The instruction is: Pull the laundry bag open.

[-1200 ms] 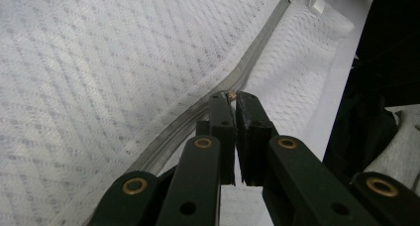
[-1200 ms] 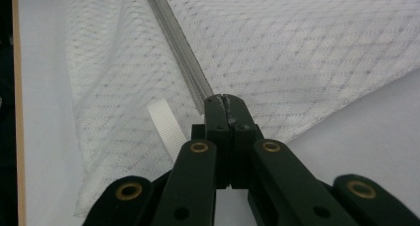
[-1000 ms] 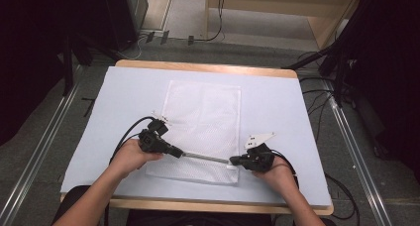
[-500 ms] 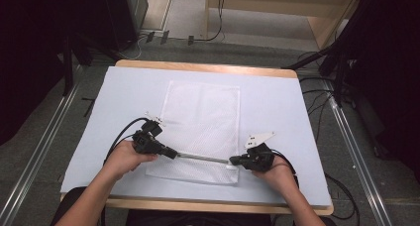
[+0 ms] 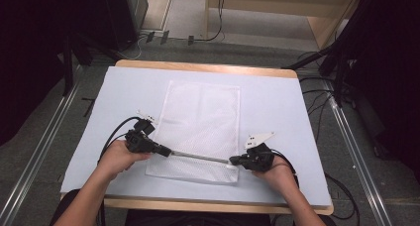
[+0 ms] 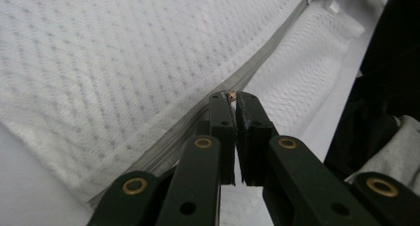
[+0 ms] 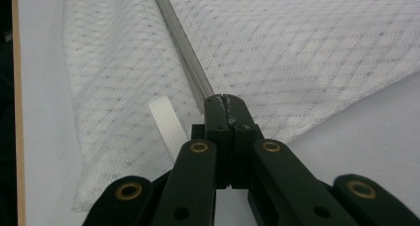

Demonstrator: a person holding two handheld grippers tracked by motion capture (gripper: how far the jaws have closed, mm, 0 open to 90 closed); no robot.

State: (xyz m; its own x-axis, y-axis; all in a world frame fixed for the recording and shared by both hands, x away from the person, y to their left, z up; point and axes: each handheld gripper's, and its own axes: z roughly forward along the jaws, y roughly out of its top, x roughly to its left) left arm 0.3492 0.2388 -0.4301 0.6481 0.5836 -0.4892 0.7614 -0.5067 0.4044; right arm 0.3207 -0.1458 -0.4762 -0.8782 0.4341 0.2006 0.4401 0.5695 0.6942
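White mesh bag (image 5: 203,129), grey zipper (image 5: 198,156); both grippers pinching

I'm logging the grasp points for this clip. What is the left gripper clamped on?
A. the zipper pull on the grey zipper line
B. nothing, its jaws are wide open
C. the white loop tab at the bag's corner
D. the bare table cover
A: in the left gripper view the left gripper has its jaws pinched on a small brass zipper pull, right on the grey zipper of the mesh bag.

Wooden table (image 5: 203,66), nearly all covered by a pale sheet (image 5: 277,102). On the grey floor (image 5: 198,47), a metal rail at the left (image 5: 39,151) and another at the right (image 5: 354,146). Black cables (image 5: 317,94) beside the right edge. Beyond, light wooden furniture (image 5: 277,0) and a dark cabinet (image 5: 119,13).
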